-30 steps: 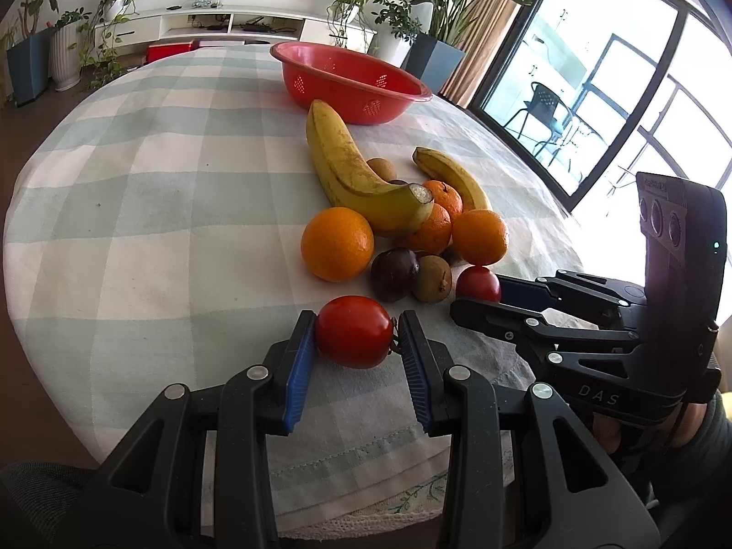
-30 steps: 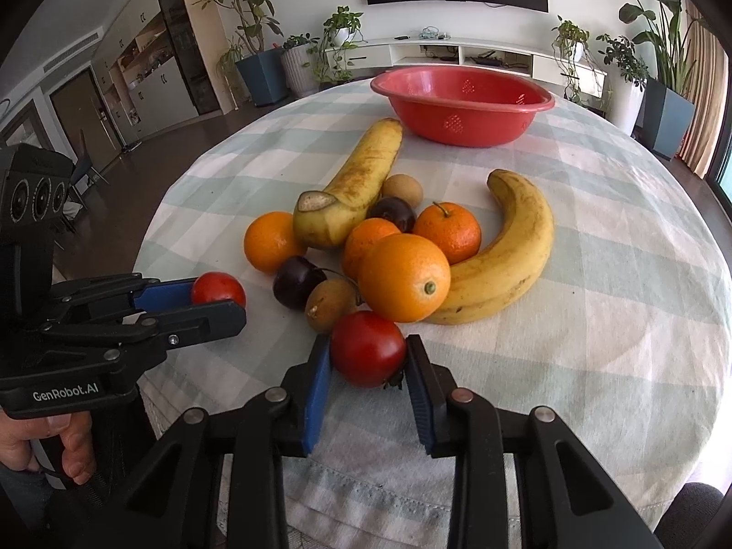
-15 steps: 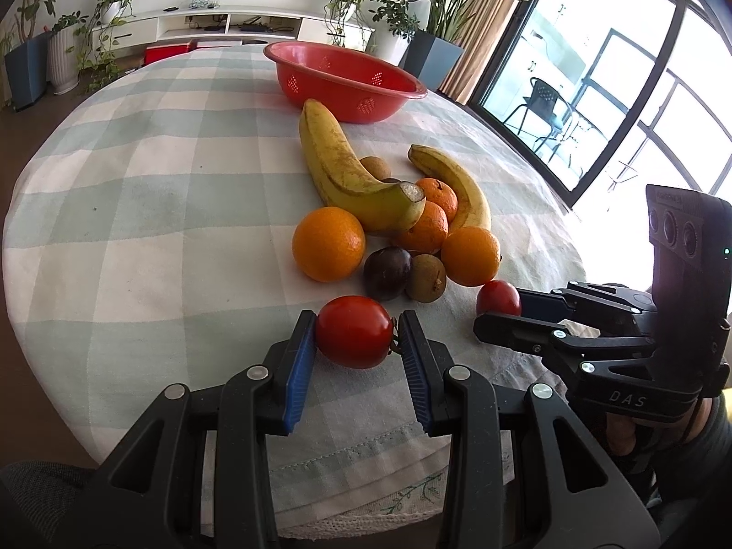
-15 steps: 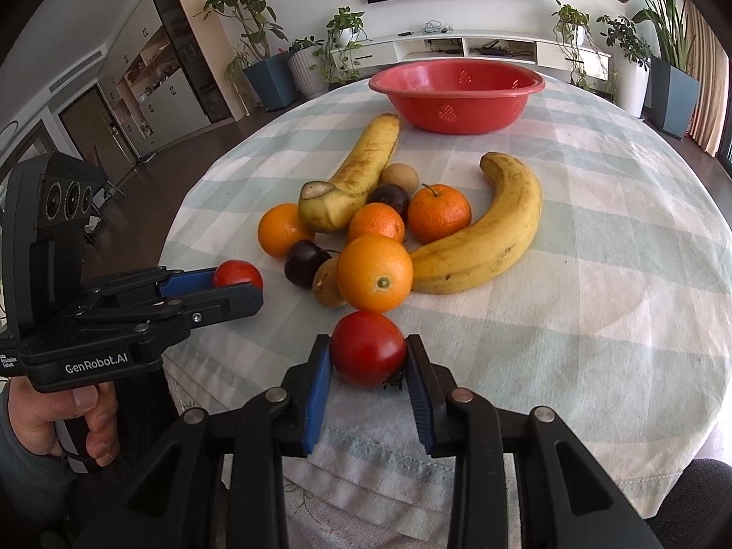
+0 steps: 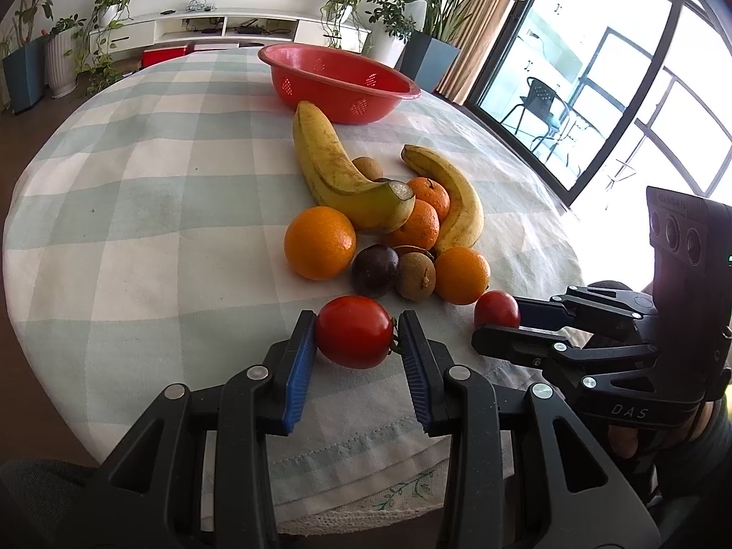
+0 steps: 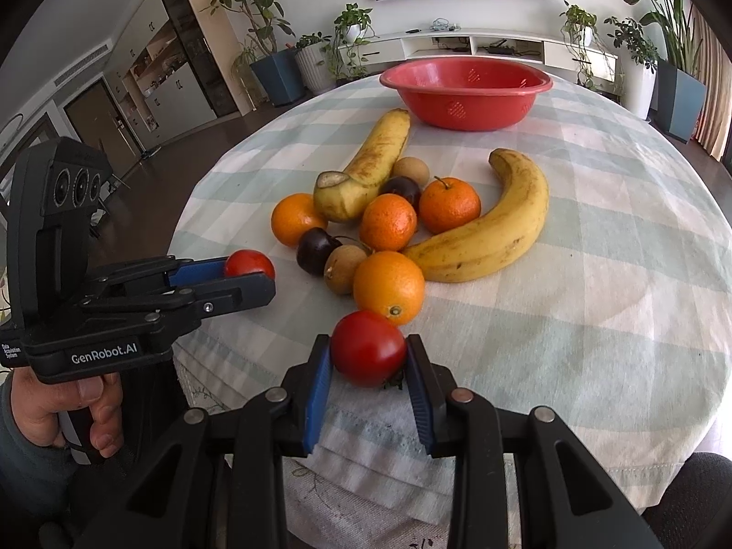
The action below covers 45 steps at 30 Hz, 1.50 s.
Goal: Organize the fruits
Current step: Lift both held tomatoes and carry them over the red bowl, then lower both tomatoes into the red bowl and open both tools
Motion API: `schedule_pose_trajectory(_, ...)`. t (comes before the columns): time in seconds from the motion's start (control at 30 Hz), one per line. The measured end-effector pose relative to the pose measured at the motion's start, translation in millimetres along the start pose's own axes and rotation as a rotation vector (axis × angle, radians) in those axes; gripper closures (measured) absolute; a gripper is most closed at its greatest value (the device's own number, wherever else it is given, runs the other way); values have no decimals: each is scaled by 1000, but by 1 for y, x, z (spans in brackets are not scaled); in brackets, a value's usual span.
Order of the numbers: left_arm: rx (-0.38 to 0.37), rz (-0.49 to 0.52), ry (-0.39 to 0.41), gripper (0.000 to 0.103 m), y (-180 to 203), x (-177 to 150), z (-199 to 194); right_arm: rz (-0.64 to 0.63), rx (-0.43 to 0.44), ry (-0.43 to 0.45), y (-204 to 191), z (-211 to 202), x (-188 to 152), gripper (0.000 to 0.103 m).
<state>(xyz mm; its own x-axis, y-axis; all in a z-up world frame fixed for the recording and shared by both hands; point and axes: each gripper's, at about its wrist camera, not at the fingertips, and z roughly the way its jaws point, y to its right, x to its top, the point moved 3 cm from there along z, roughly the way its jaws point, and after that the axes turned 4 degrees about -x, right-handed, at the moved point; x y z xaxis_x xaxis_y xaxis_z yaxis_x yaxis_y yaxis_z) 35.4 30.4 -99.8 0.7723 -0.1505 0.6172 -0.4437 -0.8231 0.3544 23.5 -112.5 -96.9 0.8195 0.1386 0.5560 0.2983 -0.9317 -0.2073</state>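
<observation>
Red on red here: the left gripper (image 5: 357, 336) pinches a tomato (image 5: 354, 331) between its blue pads, and the right gripper (image 6: 368, 357) clamps a second tomato (image 6: 368, 347) the same way. Both hang low over the near edge of the checked tablecloth (image 5: 137, 228), left one at about nine o'clock of the right.

Now the line that matters: the red basket (image 6: 466, 91) sits at twelve o'clock, dead ahead and well apart, at the far side of the table. Between it and the grippers lies the fruit pile, with an orange (image 6: 389, 286) just beside the right-hand tomato and two bananas, the spotted banana (image 6: 375, 160) and the curved banana (image 6: 494, 228), with long axes running roughly toward the basket.

Neither gripper looks clearly nearer, I'd say. Open cloth runs wide at ten o'clock for the left and two o'clock for the right, so lifting over or skirting the pile both look workable. Table edge sits right below the grippers, so a slip there could roll to the floor.
</observation>
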Motion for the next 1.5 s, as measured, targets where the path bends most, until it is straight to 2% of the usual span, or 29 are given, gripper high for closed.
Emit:
schedule_pose_trajectory(0.37, -13, -3, 8, 69, 3, 2, -4, 7, 18, 2, 2, -6, -3, 68)
schedule_pose_trajectory(0.57, -28, -10, 27, 69, 2, 16, -15, 38, 44, 20, 10, -17, -1, 69)
schedule_pose_trajectory(0.77, -11, 17, 77, 69, -9, 62, -33, 88, 16, 85, 48, -37, 27, 69)
schedule_pose_trajectory(0.97, 40, 122, 129, 69, -8, 137, -40, 122, -46, 190, 98, -62, 89, 69)
schedule_pose_trajectory(1.1, 56, 177, 101, 69, -5, 194, -14, 113, -56, 230, 115, -61, 142, 68)
schedule_pose_trajectory(1.27, 78, 212, 33, 69, -7, 248, 38, 63, -44, 196, 118, -32, 203, 68)
schedule_pose_trajectory(1.37, 81, 196, -14, 69, -16, 266, 75, 45, -28, 147, 117, -2, 227, 68)
schedule_pose_trajectory(1.5, 100, 195, -80, 69, -29, 271, 117, 22, -69, 67, 120, 42, 243, 68)
